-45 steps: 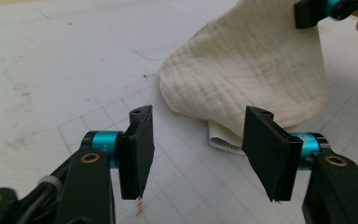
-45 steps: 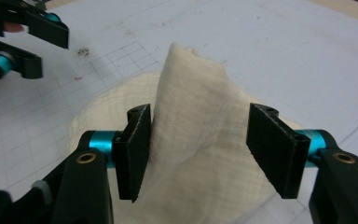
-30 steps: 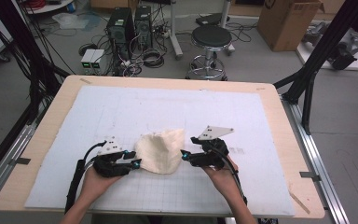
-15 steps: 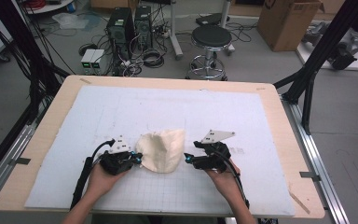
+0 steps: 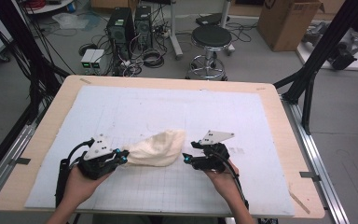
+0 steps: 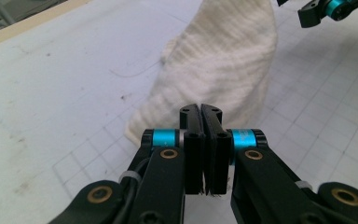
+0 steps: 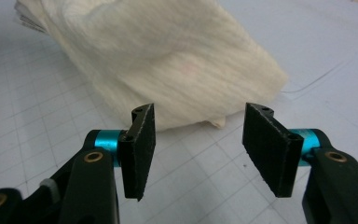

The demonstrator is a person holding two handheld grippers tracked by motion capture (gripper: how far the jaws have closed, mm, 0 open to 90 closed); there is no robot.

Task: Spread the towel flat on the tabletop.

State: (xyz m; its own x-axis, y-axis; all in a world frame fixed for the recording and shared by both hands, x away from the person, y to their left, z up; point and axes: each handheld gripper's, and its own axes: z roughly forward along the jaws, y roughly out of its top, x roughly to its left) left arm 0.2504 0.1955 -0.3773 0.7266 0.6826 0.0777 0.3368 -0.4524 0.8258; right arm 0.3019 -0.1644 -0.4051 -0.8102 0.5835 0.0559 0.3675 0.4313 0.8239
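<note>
1. Cloth (image 5: pixel 156 148), cream and ribbed, is seen bunched on the white gridded mat (image 5: pixel 177 112) at lower centre of the high view, between the two grippers.
2. Long axis of the cloth is judged to run from lower left to upper right in the high view, narrow end at lower left, wider end at upper right.
3. Left gripper (image 5: pixel 121 157) is shown with fingers (image 6: pixel 192 140) pressed together at the narrow lower-left corner; whether fabric is actually pinched cannot be told, as the fingers hide the contact spot.
4. Right gripper (image 5: pixel 186 158) is shown with fingers (image 7: pixel 137 149) spread wide, just beside the cloth's right edge and apart from it; the cloth lies straight ahead of it, above the fingers in the right gripper view.
5. Left gripper is nearer; the right is judged next to close on the near edge.
6. No containers are seen on the desk (image 5: pixel 51 116).
</note>
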